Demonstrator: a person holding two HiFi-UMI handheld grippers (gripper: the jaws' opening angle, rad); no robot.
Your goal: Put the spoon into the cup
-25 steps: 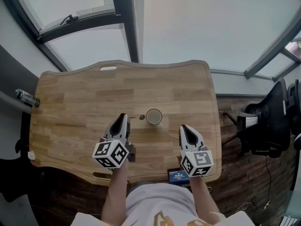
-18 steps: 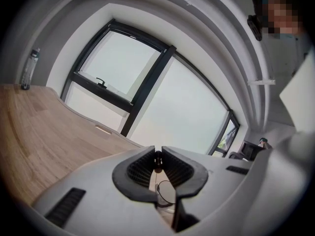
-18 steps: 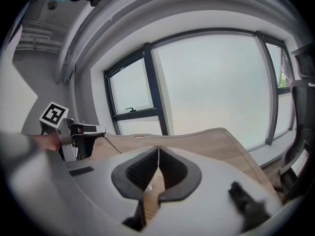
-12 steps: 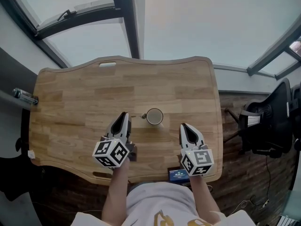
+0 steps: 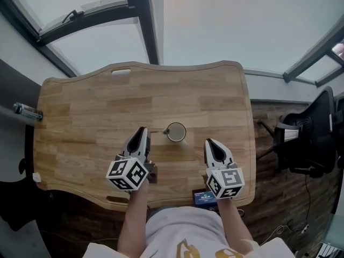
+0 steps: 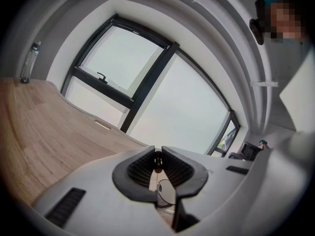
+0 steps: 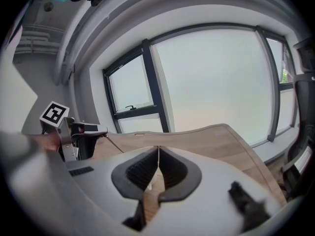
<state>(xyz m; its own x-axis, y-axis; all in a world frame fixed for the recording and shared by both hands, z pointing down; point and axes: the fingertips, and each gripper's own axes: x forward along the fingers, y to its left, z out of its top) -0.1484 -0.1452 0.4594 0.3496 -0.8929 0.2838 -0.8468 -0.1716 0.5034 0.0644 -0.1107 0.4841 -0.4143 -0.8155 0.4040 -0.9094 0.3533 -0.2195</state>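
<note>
The left gripper [image 5: 141, 131], at eight o'clock from the cup [image 5: 175, 131], is clamped on the spoon [image 5: 160, 133]. The spoon's far end sits just beside the cup's rim at nine o'clock, over the wooden table [image 5: 80, 117]. The right gripper [image 5: 208, 143] hangs at five o'clock, its jaws pressed together on nothing.

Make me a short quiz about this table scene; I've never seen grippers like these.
1. True or false: the right gripper holds the spoon.
2. Which of these stands on the table: A a plate, B a cup, C a bowl?
3. Fill in: the spoon's handle is clamped in the ___ gripper.

Key: 1 false, its jaws are shut on nothing; 2 B; 3 left gripper.
</note>
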